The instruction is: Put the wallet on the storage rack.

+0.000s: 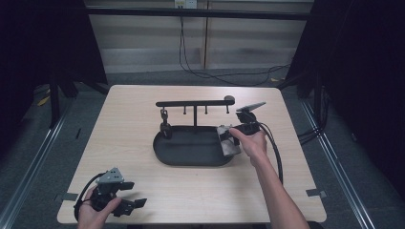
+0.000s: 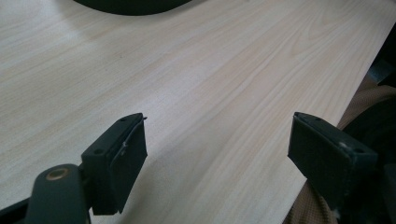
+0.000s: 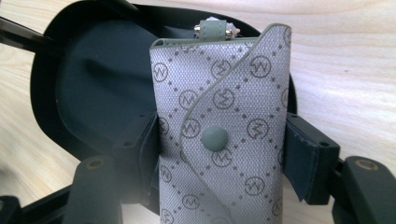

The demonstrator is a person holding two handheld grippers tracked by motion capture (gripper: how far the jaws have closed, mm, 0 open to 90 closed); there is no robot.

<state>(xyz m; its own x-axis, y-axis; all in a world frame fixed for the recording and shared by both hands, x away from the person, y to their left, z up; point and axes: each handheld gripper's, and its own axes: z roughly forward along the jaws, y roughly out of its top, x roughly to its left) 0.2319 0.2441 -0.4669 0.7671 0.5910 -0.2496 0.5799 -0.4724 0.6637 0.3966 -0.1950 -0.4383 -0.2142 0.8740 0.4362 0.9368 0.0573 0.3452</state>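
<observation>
- Pouch (image 3: 224,135) is pinched between the right gripper's (image 3: 223,154) two black pads, which press on its long sides; it's grey woven fabric with a round logo pattern, a curved flap and a green snap in the middle.
- Its far end has a small green tab with metal bits, pointing at the tray.
- In the high view the pouch (image 1: 228,140) sits over the right end of the tray (image 1: 191,149), about at the rim; can't tell if it's touching the tray or just hanging above it.
- Right gripper (image 1: 235,135) comes in from the right, with the hand (image 1: 251,143) wrapped around it and the cable trailing back toward the table's near edge.
- Tray is a dark oval dish mid-table, with a black rack (image 1: 195,104) standing at its back edge; something small and dark hangs from the rack's left hook.
- Left gripper (image 1: 133,194) is way off at the near left corner of the table (image 1: 133,114), well apart from the tray.
- Its jaws are spread wide with nothing between them, just bare wood (image 2: 196,93) under them.
</observation>
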